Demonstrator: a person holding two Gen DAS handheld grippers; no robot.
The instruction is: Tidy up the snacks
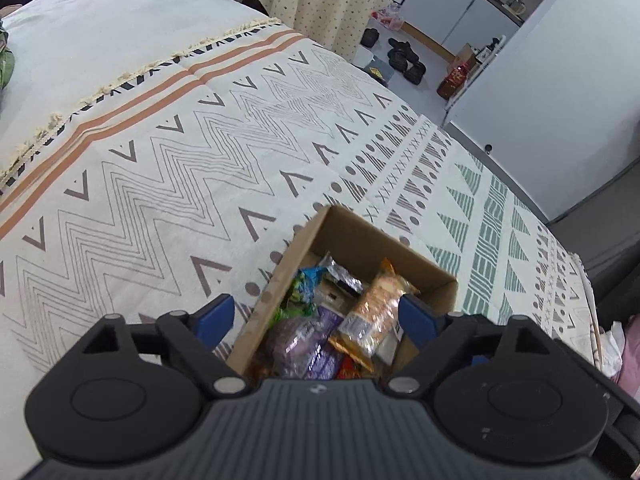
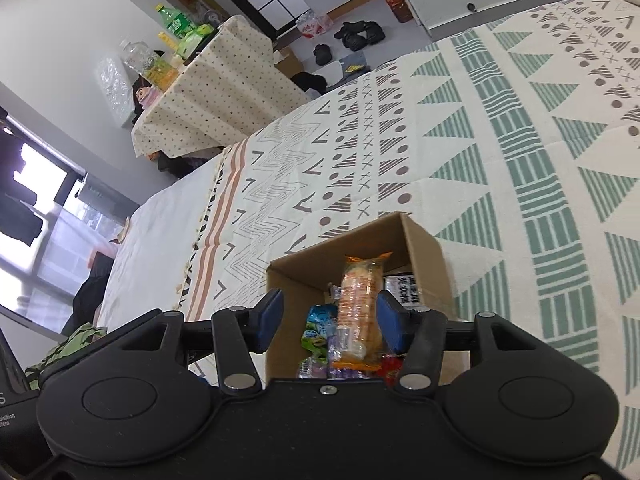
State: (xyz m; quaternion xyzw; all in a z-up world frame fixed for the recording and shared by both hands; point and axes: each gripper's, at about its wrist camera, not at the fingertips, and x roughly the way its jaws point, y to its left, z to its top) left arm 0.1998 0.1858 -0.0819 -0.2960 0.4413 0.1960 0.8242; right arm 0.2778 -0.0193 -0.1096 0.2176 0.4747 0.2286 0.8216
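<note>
Item: open brown cardboard box point(image 1: 420, 270) on the patterned cream bedspread point(image 1: 168, 168), holding the collected snacks. Contents we can count: a long orange-wrapped packet of biscuits point(image 2: 360, 304) on top, a purple wrapper point(image 1: 308, 340), a green-and-blue packet point(image 2: 318, 330), a silver foil pouch point(image 1: 340, 274).

Left gripper point(image 1: 316, 318): jaws wide apart above the box, nothing held.

Right gripper point(image 2: 328, 322): jaws apart around the orange packet; pads not visibly pressing.

Status: we see no loose snacks on the visible bedspread; gathering judged nearly complete.
</note>
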